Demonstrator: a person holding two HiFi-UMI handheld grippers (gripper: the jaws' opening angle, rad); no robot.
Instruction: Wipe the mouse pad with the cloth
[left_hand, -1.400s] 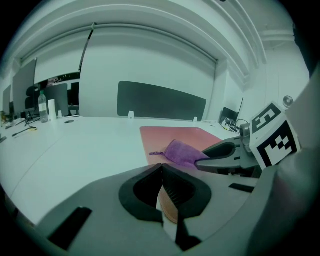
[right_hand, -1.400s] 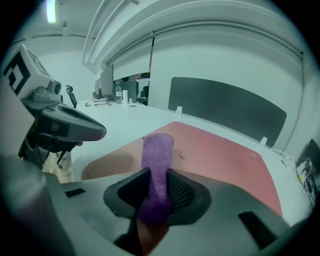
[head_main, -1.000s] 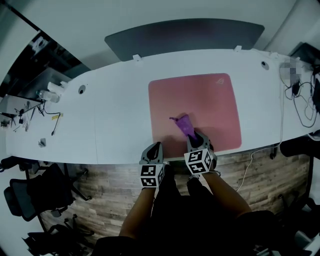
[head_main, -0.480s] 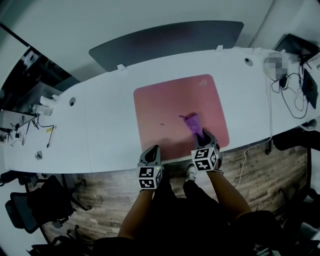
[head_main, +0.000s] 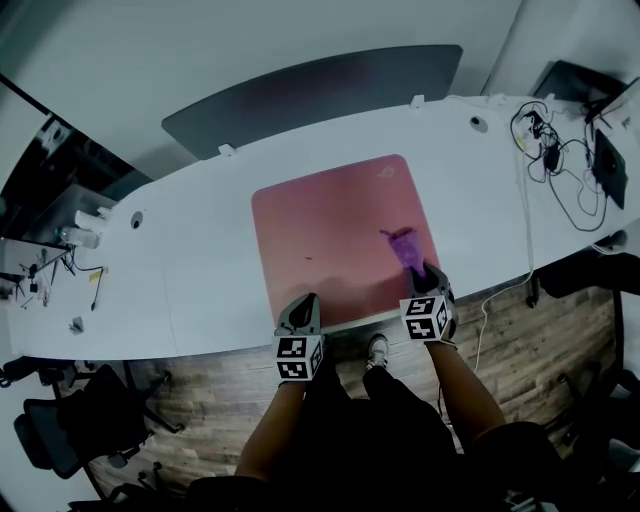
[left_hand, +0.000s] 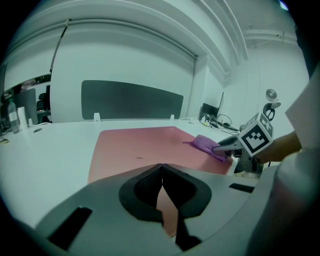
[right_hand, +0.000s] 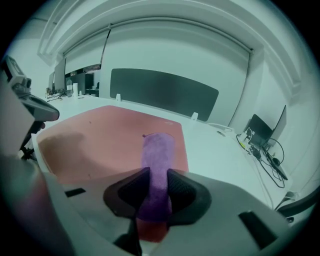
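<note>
A pink mouse pad (head_main: 335, 235) lies on the white desk (head_main: 190, 260). My right gripper (head_main: 422, 277) is shut on a purple cloth (head_main: 404, 246), which trails forward onto the pad near its right edge. From the right gripper view the cloth (right_hand: 156, 159) runs out between the closed jaws of that gripper (right_hand: 154, 192) over the pad (right_hand: 100, 140). My left gripper (head_main: 302, 308) hovers at the pad's near edge, shut with nothing in it. The left gripper view shows its jaws (left_hand: 162, 191) pressed together, the pad (left_hand: 140, 150) ahead, and the cloth (left_hand: 206, 145) held by the other gripper at right.
A dark panel (head_main: 310, 95) stands behind the desk. Cables (head_main: 560, 160) and a dark device (head_main: 610, 135) crowd the desk's right end. Small items and a bottle (head_main: 80, 225) sit at the left end. An office chair (head_main: 60, 440) stands on the wooden floor at lower left.
My right gripper has dragged the cloth rightward across the pad, from its middle toward its right edge. The left gripper stays at the pad's near edge.
</note>
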